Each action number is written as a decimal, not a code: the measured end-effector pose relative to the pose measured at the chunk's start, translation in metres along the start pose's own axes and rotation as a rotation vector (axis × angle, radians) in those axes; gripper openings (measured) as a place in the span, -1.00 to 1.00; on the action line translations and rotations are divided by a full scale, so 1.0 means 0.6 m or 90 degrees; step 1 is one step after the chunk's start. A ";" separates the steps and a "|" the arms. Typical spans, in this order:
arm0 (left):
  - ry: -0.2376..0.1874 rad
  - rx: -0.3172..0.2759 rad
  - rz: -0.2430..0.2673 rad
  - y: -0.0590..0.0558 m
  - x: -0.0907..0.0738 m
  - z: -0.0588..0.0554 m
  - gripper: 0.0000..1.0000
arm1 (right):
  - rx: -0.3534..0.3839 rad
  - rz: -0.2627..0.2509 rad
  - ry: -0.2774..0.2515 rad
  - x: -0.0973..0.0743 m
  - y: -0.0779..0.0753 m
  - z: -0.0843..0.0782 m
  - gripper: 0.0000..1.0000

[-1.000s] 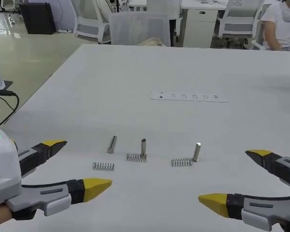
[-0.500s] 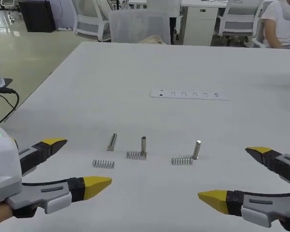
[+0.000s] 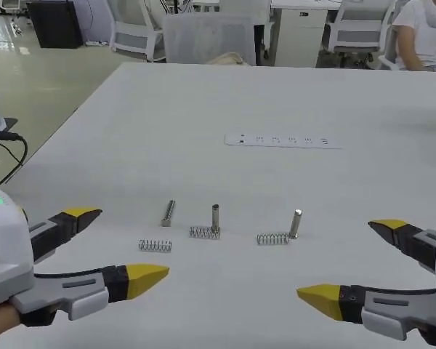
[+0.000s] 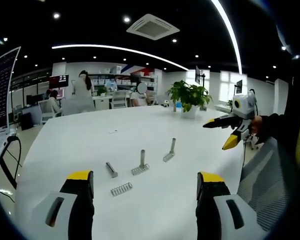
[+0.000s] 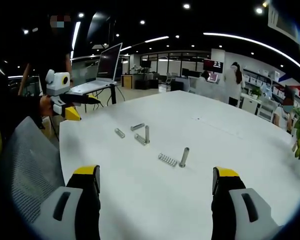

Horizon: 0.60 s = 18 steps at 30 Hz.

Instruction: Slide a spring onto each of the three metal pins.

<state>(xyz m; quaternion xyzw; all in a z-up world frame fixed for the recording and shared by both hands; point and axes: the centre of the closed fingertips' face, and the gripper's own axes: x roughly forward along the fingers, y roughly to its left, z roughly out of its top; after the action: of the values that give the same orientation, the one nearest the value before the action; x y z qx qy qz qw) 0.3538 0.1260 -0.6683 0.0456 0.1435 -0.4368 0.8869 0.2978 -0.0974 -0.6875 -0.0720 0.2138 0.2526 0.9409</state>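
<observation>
Holding the left hand-held gripper [image 3: 129,243] and right hand-held gripper [image 3: 335,259] with jaws apart and empty, we hover over the worktop [image 3: 276,94]. Three springs [image 3: 155,246] lie between them, slightly farther, each beside a pin [image 3: 216,217].

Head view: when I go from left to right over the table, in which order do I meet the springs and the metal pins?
left spring → lying pin → middle spring → middle pin, standing → right spring → right pin, standing
</observation>
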 end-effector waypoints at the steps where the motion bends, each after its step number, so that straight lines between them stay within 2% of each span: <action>1: 0.001 0.000 0.001 0.000 0.000 -0.001 0.64 | 0.000 -0.001 0.000 0.000 0.000 0.000 0.84; 18: 0.000 0.000 0.002 0.002 -0.001 0.000 0.64 | -0.001 -0.004 0.000 -0.002 0.000 0.000 0.84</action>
<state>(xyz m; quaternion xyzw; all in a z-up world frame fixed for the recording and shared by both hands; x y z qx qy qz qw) 0.3542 0.1270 -0.6683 0.0456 0.1434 -0.4350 0.8877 0.2967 -0.0978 -0.6871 -0.0736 0.2132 0.2497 0.9417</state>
